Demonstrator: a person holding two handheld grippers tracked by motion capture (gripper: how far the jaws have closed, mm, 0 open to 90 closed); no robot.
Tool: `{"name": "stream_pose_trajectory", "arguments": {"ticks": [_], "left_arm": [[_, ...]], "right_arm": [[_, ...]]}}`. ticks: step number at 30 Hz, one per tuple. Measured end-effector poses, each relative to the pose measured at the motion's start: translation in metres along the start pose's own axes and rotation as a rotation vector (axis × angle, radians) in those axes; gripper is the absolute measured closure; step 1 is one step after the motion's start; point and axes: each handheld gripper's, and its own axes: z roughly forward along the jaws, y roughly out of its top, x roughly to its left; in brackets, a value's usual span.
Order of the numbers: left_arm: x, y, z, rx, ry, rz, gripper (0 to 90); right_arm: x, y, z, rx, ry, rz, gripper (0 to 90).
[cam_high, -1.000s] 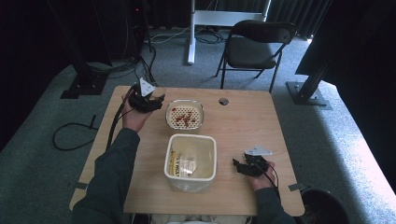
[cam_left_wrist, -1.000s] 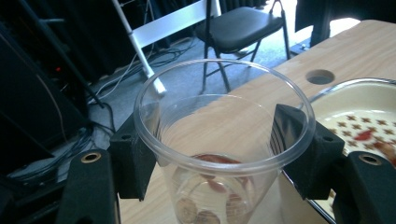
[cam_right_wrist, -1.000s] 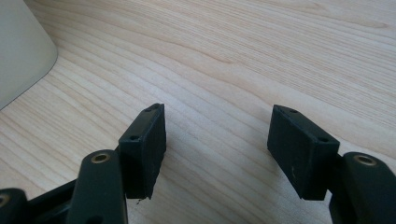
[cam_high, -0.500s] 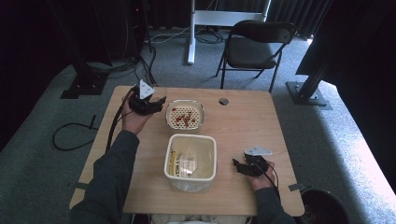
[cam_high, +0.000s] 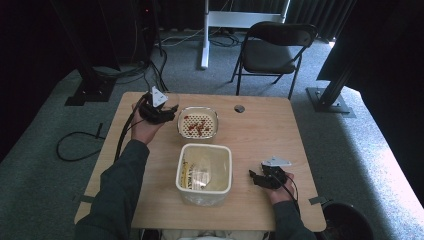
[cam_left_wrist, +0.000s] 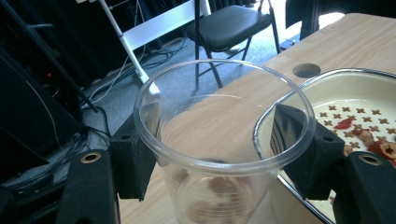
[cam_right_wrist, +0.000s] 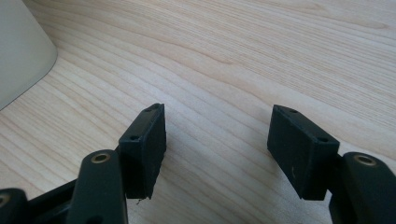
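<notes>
One wooden table (cam_high: 260, 135) is seen, with one round hole (cam_high: 239, 108) near its far edge. One black folding chair (cam_high: 272, 50) is placed beyond it on grey carpet.

One white tub (cam_high: 204, 192) is set near the front middle of the table; packets with printing are seen inside, but the writing is too small to be read. No brand or label can be read anywhere.

One white bowl (cam_high: 198, 135) with a perforated insert is placed just behind the tub. Reddish pieces are scattered on the insert; the count cannot be told.

One clear plastic cup (cam_left_wrist: 219, 140) is held upright at the far left of the table, touching or just beside the bowl's rim. A few reddish pieces are seen blurred at its bottom.

Two grippers are counted. The left gripper (cam_high: 159, 111) is clamped on the cup, one jaw pressed on each side of its wall. The right gripper (cam_right_wrist: 217, 149) is rested low over bare table to the right of the tub, its jaws spread wide with nothing between them.
</notes>
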Motion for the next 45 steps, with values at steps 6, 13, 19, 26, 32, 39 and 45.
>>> {"name": "stream_pose_trajectory", "arguments": {"ticks": [6, 13, 19, 26, 32, 39, 45], "left_arm": [[-0.009, 0.010, 0.003, 0.035, 0.065, 0.094, 34.3], [-0.018, 0.021, 0.003, 0.044, 0.094, 0.185, 34.1], [-0.028, 0.018, 0.006, 0.069, 0.121, 0.286, 34.1], [-0.042, 0.014, 0.010, 0.099, 0.151, 0.427, 34.1], [-0.049, 0.016, 0.011, 0.116, 0.166, 0.505, 34.1], [-0.054, 0.020, 0.009, 0.103, 0.178, 0.545, 34.1], [-0.062, 0.015, 0.011, 0.143, 0.186, 0.652, 34.1]], "right_arm": [[0.000, 0.000, 0.000, 0.000, 0.000, 0.000, 36.5], [0.000, 0.000, 0.000, 0.001, 0.000, 0.000, 36.5], [0.000, 0.000, 0.000, 0.000, 0.000, 0.000, 36.5], [0.000, 0.000, 0.000, 0.000, 0.000, 0.000, 36.5], [0.000, 0.000, 0.000, 0.000, 0.000, 0.000, 36.4], [0.000, 0.000, 0.000, 0.000, 0.000, 0.000, 36.5], [0.000, 0.000, 0.000, 0.000, 0.000, 0.000, 36.5]]}}
